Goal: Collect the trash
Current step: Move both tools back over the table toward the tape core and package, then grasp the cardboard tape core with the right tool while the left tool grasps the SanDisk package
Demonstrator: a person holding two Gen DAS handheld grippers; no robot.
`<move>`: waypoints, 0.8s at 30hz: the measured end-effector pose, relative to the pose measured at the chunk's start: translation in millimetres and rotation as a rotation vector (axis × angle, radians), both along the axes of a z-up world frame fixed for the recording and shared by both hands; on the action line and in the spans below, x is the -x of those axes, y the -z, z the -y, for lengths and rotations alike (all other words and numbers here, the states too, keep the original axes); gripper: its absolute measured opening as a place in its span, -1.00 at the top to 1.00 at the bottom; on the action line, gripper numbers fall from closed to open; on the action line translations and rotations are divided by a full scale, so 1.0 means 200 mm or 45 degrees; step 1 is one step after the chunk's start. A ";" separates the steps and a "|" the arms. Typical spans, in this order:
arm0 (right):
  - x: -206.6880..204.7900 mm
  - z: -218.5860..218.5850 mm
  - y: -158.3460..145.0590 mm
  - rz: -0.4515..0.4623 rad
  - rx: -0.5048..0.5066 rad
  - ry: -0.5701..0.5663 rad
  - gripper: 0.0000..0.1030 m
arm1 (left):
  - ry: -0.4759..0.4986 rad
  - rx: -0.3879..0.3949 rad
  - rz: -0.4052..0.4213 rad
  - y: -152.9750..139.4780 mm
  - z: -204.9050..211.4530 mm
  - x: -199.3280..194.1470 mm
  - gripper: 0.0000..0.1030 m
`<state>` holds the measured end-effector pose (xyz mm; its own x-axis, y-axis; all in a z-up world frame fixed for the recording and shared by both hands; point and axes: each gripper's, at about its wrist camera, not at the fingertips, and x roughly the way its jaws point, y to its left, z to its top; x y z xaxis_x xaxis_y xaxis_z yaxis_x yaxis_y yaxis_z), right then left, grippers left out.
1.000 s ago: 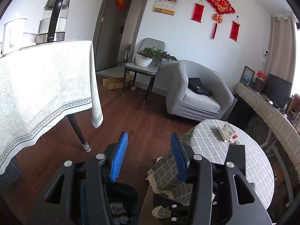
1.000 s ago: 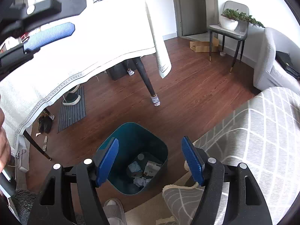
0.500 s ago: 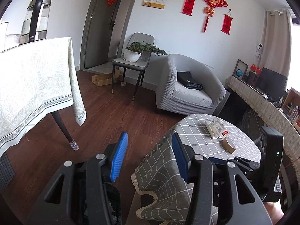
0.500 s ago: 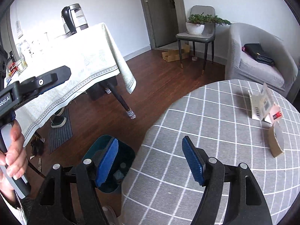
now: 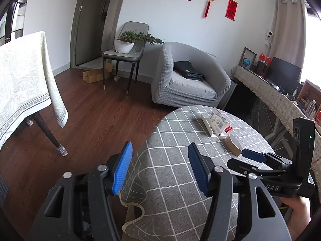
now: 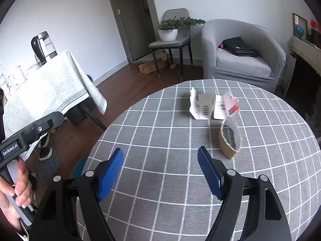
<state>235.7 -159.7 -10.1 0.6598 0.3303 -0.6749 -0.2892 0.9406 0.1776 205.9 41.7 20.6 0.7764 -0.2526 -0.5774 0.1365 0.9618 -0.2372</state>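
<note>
Grey checked round tabletop (image 6: 160, 140): squashed brown cardboard cup sleeve (image 6: 230, 140) lies just ahead-right of the right claw (image 6: 160, 172). Its jaws are spreading, empty; the left claw (image 5: 159, 168), also spreading and empty, is farther.

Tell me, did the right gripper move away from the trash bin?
Yes. The right gripper swung from above the bin to over the checked round table, toward the brown paper cup.

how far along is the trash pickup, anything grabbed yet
Nothing is grabbed yet. The left tool and right tool hang over the round grey checked tablecloth, jaws opening with nothing between them. Still to collect: the torn white cardboard box, the white card with a red corner and the flattened brown cardboard tube. What is already binned cannot be seen.
</note>
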 end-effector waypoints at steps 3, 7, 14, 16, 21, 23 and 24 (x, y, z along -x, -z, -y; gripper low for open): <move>-0.02 0.08 0.02 -0.010 0.001 0.050 -0.50 | 0.022 -0.011 -0.027 0.04 0.06 -0.03 -0.21; -0.05 0.15 0.03 0.010 0.057 0.100 -0.50 | 0.035 -0.011 -0.056 0.09 0.12 -0.08 -0.28; -0.18 0.25 0.08 -0.020 0.087 0.165 -0.50 | 0.063 0.034 -0.079 0.11 0.19 -0.14 -0.37; -0.22 0.26 0.11 -0.038 0.110 0.160 -0.49 | 0.061 0.063 -0.086 0.11 0.20 -0.15 -0.41; -0.29 0.24 0.16 -0.073 0.142 0.133 -0.22 | 0.061 0.056 -0.084 0.11 0.25 -0.17 -0.51; -0.32 0.24 0.17 -0.096 0.123 0.119 -0.08 | 0.072 0.052 -0.088 0.11 0.29 -0.18 -0.53; -0.33 0.24 0.17 -0.098 0.122 0.120 0.02 | 0.080 0.048 -0.093 0.12 0.31 -0.18 -0.53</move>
